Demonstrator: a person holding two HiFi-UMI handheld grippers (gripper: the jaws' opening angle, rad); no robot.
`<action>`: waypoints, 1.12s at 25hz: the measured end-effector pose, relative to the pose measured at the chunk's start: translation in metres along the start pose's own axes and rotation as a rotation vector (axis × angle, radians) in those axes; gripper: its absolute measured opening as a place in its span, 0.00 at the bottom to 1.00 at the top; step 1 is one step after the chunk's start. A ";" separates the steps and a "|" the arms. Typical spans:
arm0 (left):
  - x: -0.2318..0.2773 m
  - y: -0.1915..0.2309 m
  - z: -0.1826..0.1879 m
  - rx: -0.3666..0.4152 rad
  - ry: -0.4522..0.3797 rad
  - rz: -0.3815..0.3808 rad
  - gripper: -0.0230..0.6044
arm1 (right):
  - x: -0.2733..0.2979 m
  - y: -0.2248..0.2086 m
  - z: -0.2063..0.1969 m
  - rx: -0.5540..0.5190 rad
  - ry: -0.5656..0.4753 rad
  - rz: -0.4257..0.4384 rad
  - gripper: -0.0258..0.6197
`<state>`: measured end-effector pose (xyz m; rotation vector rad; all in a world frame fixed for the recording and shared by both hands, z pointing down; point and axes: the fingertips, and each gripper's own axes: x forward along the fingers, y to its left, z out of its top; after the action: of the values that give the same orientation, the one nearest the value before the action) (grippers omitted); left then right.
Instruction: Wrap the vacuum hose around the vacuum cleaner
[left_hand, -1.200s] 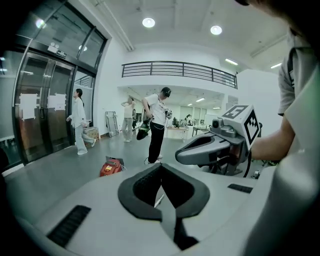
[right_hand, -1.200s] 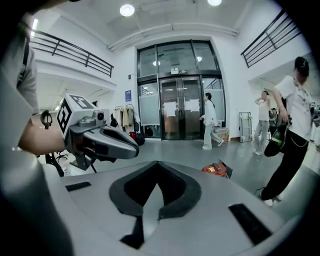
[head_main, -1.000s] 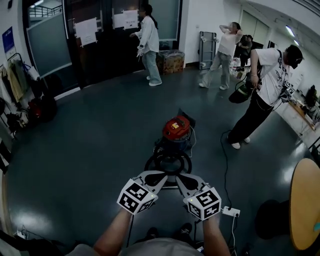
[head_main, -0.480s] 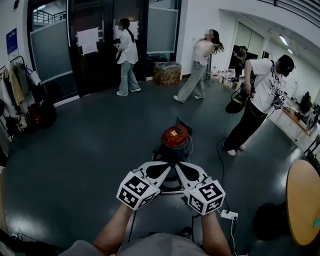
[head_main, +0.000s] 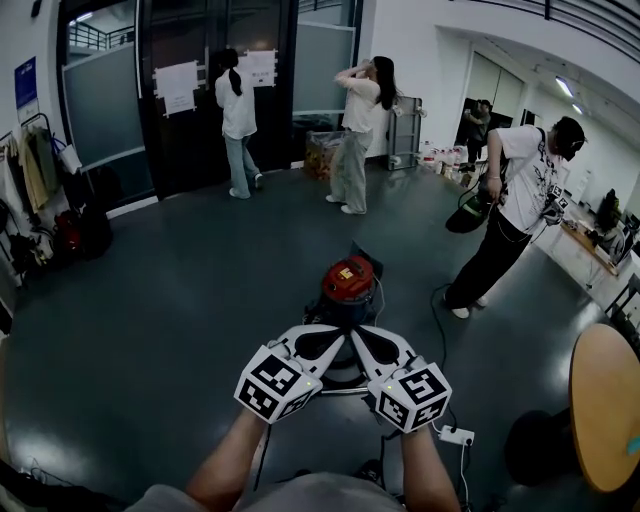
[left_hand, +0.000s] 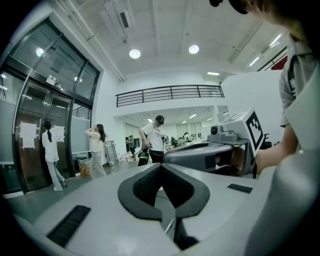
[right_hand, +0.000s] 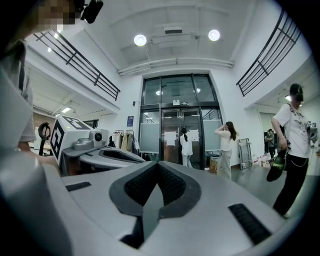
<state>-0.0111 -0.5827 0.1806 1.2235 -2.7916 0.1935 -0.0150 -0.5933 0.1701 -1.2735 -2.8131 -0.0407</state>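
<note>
Grey floor (head_main: 170, 300) spreads wide left of the vacuum cleaner (head_main: 347, 285).

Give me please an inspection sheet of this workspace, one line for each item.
surface: dark glossy floor.
job's things: red-topped vacuum cleaner stands upright on the floor; vacuum hose hidden behind the grippers.
clutter: round wooden table at right; coats hanging at left.
grippers: left gripper and right gripper both shut, empty, side by side.
cables: white power strip on the floor, black cable leading away.
surroundings: nearest person stands at right, others by the glass doors.
</note>
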 end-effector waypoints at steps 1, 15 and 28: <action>0.000 0.001 0.000 0.001 0.000 0.002 0.05 | 0.001 0.000 -0.001 0.001 0.002 0.002 0.05; -0.002 0.021 0.000 -0.007 -0.006 0.028 0.05 | 0.023 0.004 -0.003 0.006 0.008 0.026 0.05; 0.002 0.039 0.000 -0.001 -0.007 0.038 0.05 | 0.040 -0.001 -0.001 -0.007 0.007 0.031 0.05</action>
<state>-0.0409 -0.5578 0.1775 1.1735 -2.8227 0.1903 -0.0424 -0.5637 0.1734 -1.3150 -2.7896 -0.0529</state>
